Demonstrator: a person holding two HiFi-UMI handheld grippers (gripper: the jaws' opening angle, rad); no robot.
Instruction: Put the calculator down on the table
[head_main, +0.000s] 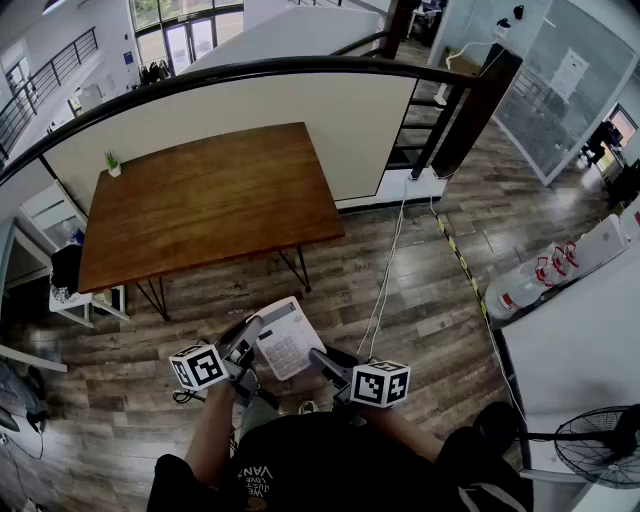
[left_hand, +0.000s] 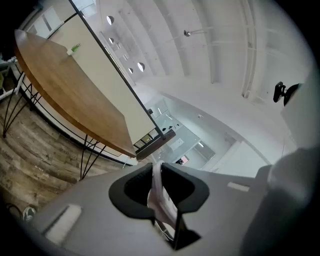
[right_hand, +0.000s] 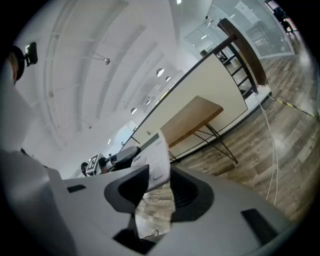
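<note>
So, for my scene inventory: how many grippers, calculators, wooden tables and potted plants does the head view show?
Grippers: 2, left gripper and right gripper
Calculator: 1
Wooden table: 1
Potted plant: 1
Total: 5

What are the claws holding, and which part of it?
The left claw pinches the white calculator by one side edge. The right claw is open at the calculator's other side, not gripping it.

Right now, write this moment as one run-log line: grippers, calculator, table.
left gripper: shut on calculator | right gripper: open by calculator | calculator: not yet on table
</note>
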